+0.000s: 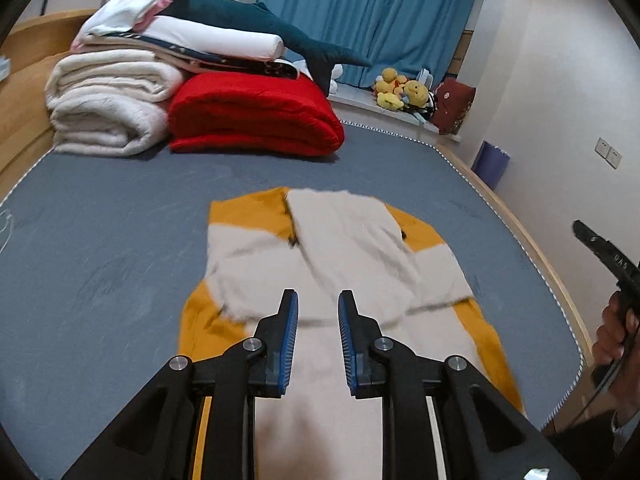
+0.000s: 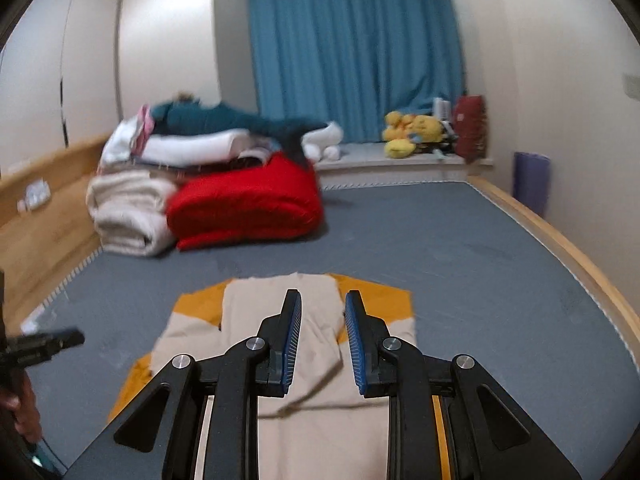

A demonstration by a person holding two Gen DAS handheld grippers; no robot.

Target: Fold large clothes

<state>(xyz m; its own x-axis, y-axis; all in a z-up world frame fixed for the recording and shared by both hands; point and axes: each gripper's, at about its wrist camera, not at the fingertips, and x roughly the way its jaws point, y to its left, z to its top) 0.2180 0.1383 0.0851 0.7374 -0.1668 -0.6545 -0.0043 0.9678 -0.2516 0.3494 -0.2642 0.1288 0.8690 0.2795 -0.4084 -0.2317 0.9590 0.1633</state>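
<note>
Above the folded garment (image 1: pixel 344 248) — left gripper (image 1: pixel 318 312), right gripper (image 2: pixel 323 312) — both spread, nothing held.

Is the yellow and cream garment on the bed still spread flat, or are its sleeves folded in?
Partly folded: on the garment the cream sleeves lie crossed over the body, its length not yet doubled over. Neither claw grips it.

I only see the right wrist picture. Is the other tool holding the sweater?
Observer: No. The left tool is open and empty, over the cream part of the sweater.
Operator: Is there anything on the sweater that I can't see?
Observer: A small black mark, beside the orange patch on its right side.
Operator: Who holds my right tool?
Observer: The person's right hand, at the right edge of the bed.
</note>
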